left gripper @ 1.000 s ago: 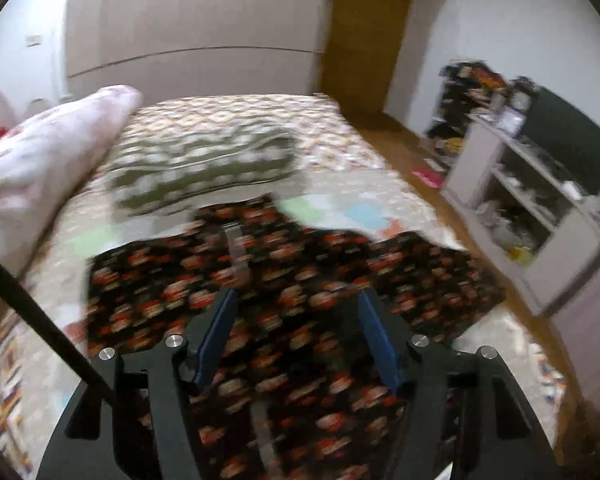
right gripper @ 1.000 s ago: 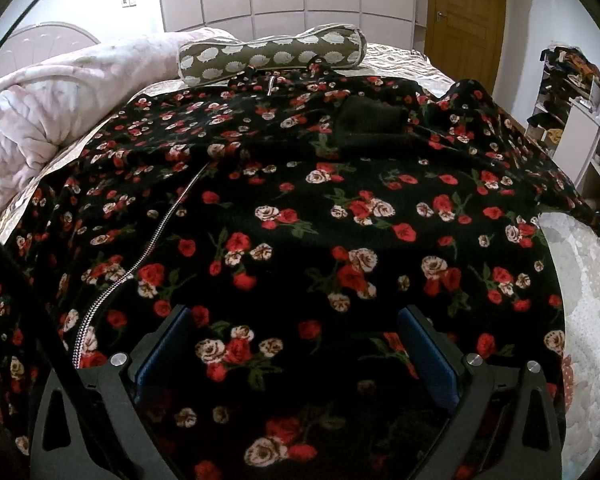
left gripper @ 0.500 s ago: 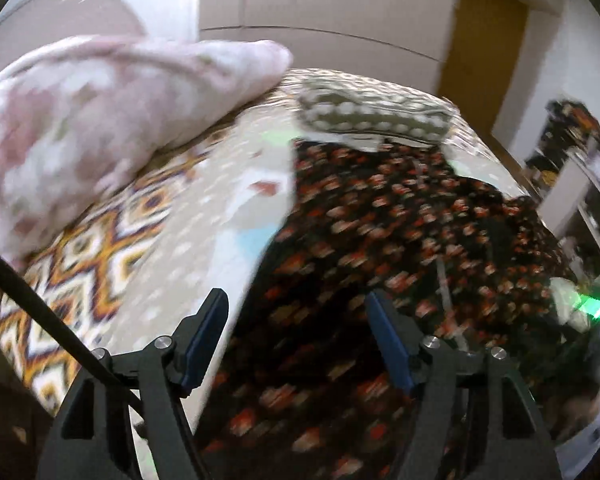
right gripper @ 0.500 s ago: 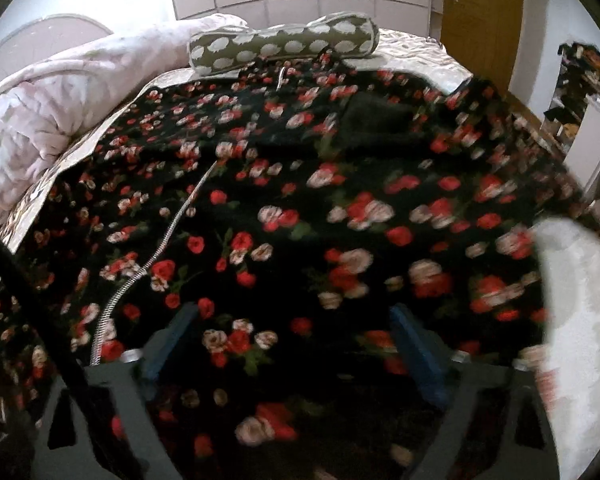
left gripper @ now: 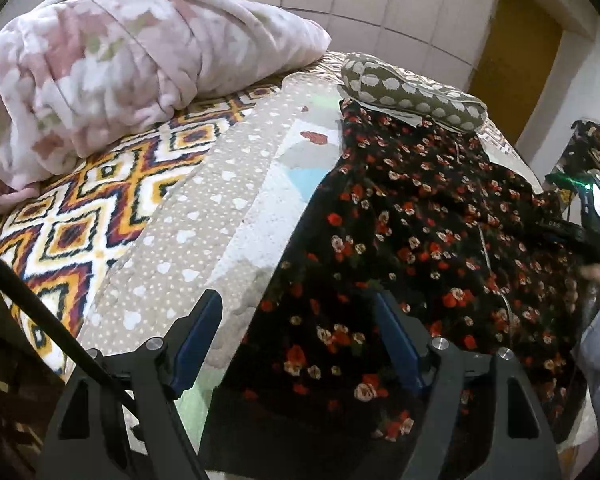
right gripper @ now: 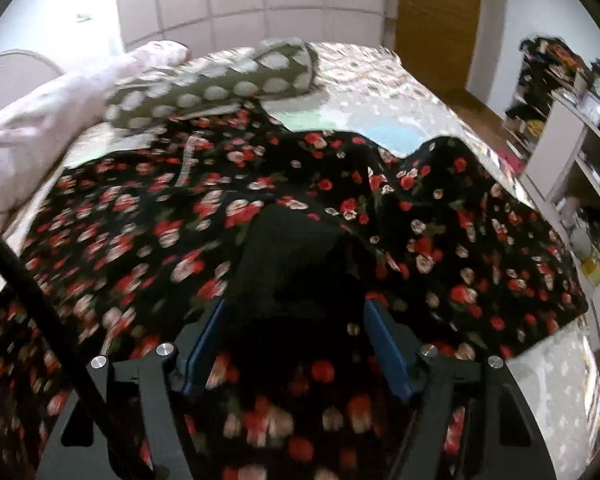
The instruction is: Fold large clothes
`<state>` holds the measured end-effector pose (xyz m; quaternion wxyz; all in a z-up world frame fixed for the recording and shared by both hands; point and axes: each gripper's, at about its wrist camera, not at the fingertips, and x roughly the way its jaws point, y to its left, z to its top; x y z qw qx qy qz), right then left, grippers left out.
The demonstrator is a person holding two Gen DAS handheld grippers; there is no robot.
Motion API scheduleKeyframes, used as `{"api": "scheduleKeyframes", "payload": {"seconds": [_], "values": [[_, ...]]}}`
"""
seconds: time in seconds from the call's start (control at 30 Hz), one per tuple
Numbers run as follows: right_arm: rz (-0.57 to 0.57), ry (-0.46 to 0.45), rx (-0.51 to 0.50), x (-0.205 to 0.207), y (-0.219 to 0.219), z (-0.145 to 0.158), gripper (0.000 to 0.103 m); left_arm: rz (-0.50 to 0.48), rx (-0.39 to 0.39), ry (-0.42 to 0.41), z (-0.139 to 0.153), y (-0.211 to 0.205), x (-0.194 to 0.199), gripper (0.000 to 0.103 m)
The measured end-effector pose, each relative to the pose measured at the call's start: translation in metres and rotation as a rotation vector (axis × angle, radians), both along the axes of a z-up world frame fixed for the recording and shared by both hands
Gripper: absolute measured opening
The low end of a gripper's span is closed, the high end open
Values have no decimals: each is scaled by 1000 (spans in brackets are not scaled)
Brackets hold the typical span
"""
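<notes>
Black floral garment (right gripper: 440,240) blurred, plain dark fold between closing right gripper (right gripper: 296,344)

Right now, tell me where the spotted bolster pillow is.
The spotted bolster pillow lies across the far end of the bed, against the top edge of the floral garment. In the left wrist view the pink blanket is piled to its left.

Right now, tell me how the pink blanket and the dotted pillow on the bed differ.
The pink blanket is a bulky, rumpled heap with soft pink and white blotches; the dotted pillow is a slim, long roll, olive with neat white spots. The blanket lies apart from the floral garment, while the pillow sits right at the garment's far edge. Both rest on the bed, and neither gripper touches them.
</notes>
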<state>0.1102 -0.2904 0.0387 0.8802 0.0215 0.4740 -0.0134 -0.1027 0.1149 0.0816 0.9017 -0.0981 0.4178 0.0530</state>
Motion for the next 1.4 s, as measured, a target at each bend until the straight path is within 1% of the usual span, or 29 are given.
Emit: {"api": "scheduleKeyframes", "payload": {"seconds": [0.03, 0.07, 0.1, 0.2, 0.3, 0.43, 0.47, 0.53, 0.57, 0.6, 0.63, 0.67, 0.7, 0.8, 0.93, 1.03, 1.13, 1.2, 1.3, 1.33, 1.4], "values": [[11, 32, 14, 6, 0, -4, 38, 8, 8, -4, -1, 1, 2, 76], [20, 61, 15, 12, -2, -8, 11, 16, 21, -8, -2, 2, 6, 76], [34, 62, 13, 15, -2, -6, 9, 24, 35, -9, -3, 2, 9, 76], [55, 37, -52, 23, -6, 6, 7, 53, 79, 10, -13, 6, 21, 76], [-11, 27, -118, 36, -17, 10, 7, 73, 72, 44, -27, 11, 29, 76], [-41, 95, -179, 52, -13, -14, 7, 67, 82, 122, -51, 10, 35, 76], [-40, 87, -201, 51, -11, -16, 9, 63, 84, 147, -57, 10, 36, 76], [-46, 71, -230, 50, -8, -15, 12, 65, 72, 151, -62, 12, 35, 77], [-54, 76, -234, 49, -10, -14, 18, 66, 70, 148, -61, 12, 34, 77], [-68, 74, -232, 48, -14, -10, 28, 64, 70, 148, -60, 12, 33, 77], [-80, 65, -225, 45, -19, -7, 34, 62, 67, 146, -58, 11, 32, 77], [-93, 53, -213, 42, -23, -1, 42, 61, 63, 140, -56, 11, 30, 77], [-109, 34, -199, 38, -30, 5, 45, 60, 56, 133, -52, 11, 28, 77], [-164, -16, -173, 22, -50, 22, 46, 58, 38, 106, -42, 10, 18, 77], [-181, -14, -157, -3, -66, 29, 46, 41, 25, 72, -27, 6, 7, 77], [-194, -5, -132, -27, -82, 25, 46, 20, 30, 60, -18, -1, -1, 77], [-237, 5, -74, -55, -109, 17, 46, -1, 22, 53, -12, -7, -8, 77], [-298, 10, -20, -72, -139, 12, 46, -10, 18, 53, -11, -12, -10, 77], [-421, 4, 134, -95, -194, 2, 48, -26, 13, 60, -11, -21, -10, 77], [-469, -2, 216, -104, -216, -4, 49, -32, 14, 63, -12, -25, -10, 77], [-523, -30, 383, -116, -248, -14, 49, -46, 21, 72, -13, -33, -9, 77]]}}
